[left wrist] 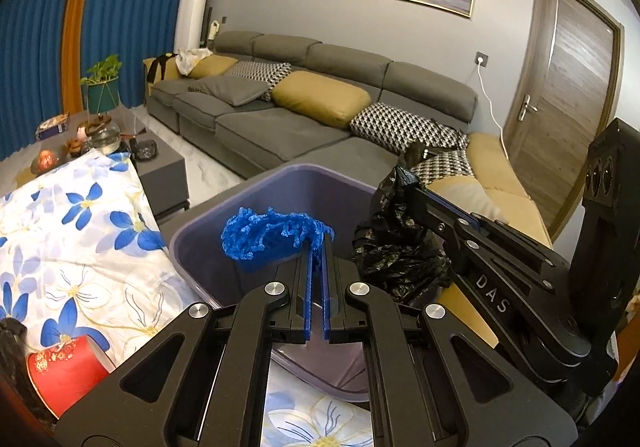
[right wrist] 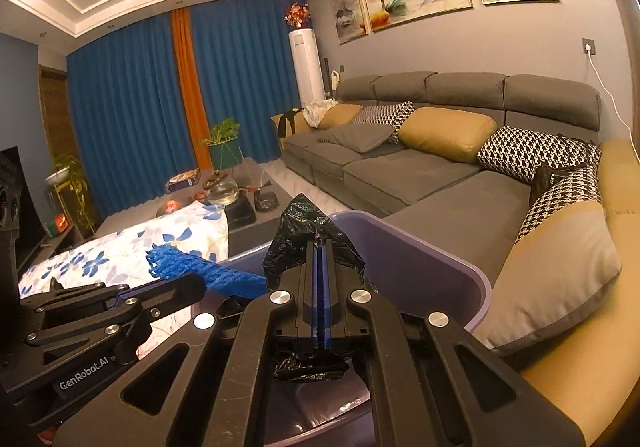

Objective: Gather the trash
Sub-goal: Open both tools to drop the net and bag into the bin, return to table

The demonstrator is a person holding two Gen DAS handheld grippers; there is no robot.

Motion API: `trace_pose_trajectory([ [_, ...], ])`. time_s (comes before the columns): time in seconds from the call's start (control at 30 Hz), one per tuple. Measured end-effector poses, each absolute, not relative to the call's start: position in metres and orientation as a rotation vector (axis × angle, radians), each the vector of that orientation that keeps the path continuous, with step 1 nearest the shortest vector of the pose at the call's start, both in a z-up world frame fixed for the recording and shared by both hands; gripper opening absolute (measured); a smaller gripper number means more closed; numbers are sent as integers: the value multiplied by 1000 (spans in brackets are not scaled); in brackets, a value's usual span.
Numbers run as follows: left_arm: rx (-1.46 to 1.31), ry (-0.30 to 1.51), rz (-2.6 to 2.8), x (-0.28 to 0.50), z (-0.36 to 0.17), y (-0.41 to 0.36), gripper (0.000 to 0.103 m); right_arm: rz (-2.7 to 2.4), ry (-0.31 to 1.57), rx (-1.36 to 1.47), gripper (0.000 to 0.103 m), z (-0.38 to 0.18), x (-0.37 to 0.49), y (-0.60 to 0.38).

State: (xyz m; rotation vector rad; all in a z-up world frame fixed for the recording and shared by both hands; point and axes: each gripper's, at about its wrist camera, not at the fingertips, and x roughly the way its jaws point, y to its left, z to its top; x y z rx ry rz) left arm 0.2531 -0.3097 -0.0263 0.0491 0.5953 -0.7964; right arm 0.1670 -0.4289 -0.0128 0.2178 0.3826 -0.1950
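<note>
Black linkages of the left gripper (left wrist: 318, 243) fill the foreground, its blue-lined jaws clamped on a blue foam net sleeve (left wrist: 264, 237) that bunches up to their left, over the mouth of a purple plastic bin (left wrist: 188, 231). Beside it, the right gripper (right wrist: 322, 247) has its jaws pressed tight on a crinkled black plastic bag (right wrist: 304, 225), glossy and creased, held above the same bin. A floral cloth (left wrist: 80, 231) covers the tabletop left of the bin, with a red paper cup (left wrist: 66, 371) lying tipped on it. A grey sectional sofa (left wrist: 280, 127) with mustard and houndstooth cushions stands behind.
</note>
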Motion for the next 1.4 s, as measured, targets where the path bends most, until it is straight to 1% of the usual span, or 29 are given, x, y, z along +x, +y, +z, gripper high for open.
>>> trace_pose_trajectory([
  [0.03,55,604,-796,254,-28,-311,4,-196,387,219,3,-14,167,-429],
  [0.07,58,612,-795,254,-29,-312,10,-197,391,219,3,-13,169,-430],
  [0.1,61,619,-788,255,-30,-312,20,-200,393,220,3,-13,170,-431],
  [0.13,63,620,-776,255,-31,-311,27,-202,395,222,4,-12,170,-431],
  [0.2,49,608,-742,256,-31,-306,66,-203,395,232,11,-11,170,-435],
  [0.23,32,599,-726,257,-31,-302,72,-203,394,236,23,-11,170,-436],
  [0.27,16,590,-715,257,-29,-298,77,-203,391,240,35,-11,170,-437],
  [0.33,6,586,-689,257,-27,-293,80,-211,380,246,40,-10,167,-439],
  [0.43,0,565,-628,256,-22,-282,85,-216,370,257,42,-7,163,-441],
  [0.6,-47,512,-533,243,-6,-253,90,-211,315,244,60,7,142,-426],
  [0.67,-60,481,-493,232,3,-240,91,-201,288,228,72,13,131,-415],
  [0.77,-62,431,-438,211,15,-220,92,-172,250,210,82,19,112,-394],
  [0.87,-74,398,-387,188,24,-196,93,-130,226,189,86,22,93,-371],
  [1.0,-107,377,-327,156,28,-160,95,-61,206,158,87,24,72,-336],
  [1.17,-109,351,-255,118,25,-121,95,13,225,128,87,21,58,-296],
  [1.4,-77,313,-128,74,7,-56,95,62,295,71,87,-3,48,-243],
])
